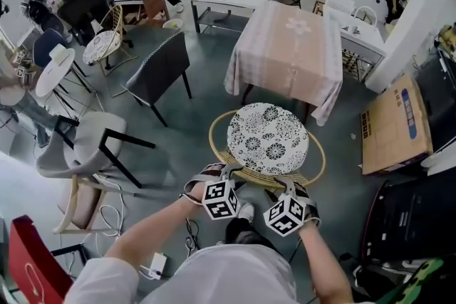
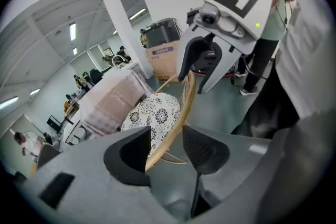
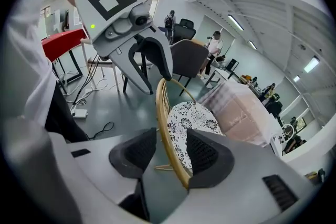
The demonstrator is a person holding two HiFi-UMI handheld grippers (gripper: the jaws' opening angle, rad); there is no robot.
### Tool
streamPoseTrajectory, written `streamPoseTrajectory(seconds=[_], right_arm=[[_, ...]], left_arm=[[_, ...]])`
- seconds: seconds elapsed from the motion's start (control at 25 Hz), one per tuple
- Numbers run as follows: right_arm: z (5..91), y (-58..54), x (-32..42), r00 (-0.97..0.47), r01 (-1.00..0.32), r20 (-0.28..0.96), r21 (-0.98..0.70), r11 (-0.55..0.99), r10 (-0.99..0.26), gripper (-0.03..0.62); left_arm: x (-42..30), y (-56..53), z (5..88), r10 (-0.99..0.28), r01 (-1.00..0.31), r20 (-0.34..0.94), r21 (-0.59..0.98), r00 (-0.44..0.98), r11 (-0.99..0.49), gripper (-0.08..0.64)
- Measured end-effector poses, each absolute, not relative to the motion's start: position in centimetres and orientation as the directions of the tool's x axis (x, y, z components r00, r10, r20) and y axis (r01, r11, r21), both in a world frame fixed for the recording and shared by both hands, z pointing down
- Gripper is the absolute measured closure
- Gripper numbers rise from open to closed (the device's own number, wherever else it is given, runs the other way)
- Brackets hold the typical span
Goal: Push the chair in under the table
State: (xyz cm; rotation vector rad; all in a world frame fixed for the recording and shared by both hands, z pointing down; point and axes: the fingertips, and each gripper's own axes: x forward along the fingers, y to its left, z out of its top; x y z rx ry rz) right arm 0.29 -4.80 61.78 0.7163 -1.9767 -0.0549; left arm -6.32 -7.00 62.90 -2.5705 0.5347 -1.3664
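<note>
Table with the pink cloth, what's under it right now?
Only dark legs show below the cloth. The chair stands outside, at its near end. The cloth covers the rest.

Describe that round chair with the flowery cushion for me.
The chair is a round, light cane hoop frame holding a black-and-white floral cushion. It stands upright on the grey floor, just short of the cloth-covered table. Its curved back rail runs between the open jaws of the left tool and of the right tool.
</note>
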Motion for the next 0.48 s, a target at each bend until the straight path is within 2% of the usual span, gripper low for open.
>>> streamPoseTrajectory(seconds=[0.4,0.48], right_arm=[[64.8,-5.5,1.8,-0.293,-0.388,0.840,0.332,0.860,-0.457,0.448],[65.3,-5.5,2.1,-0.280,-0.371,0.850,0.332,0.867,-0.446,0.449]], left_arm=[[-6.2,-7.9,66.4,-0.354,-0.064,0.845,-0.359,0.402,-0.931,0.383],[-6.5,-8.2,66.8,-0.361,-0.042,0.854,-0.373,0.375,-0.927,0.437]])
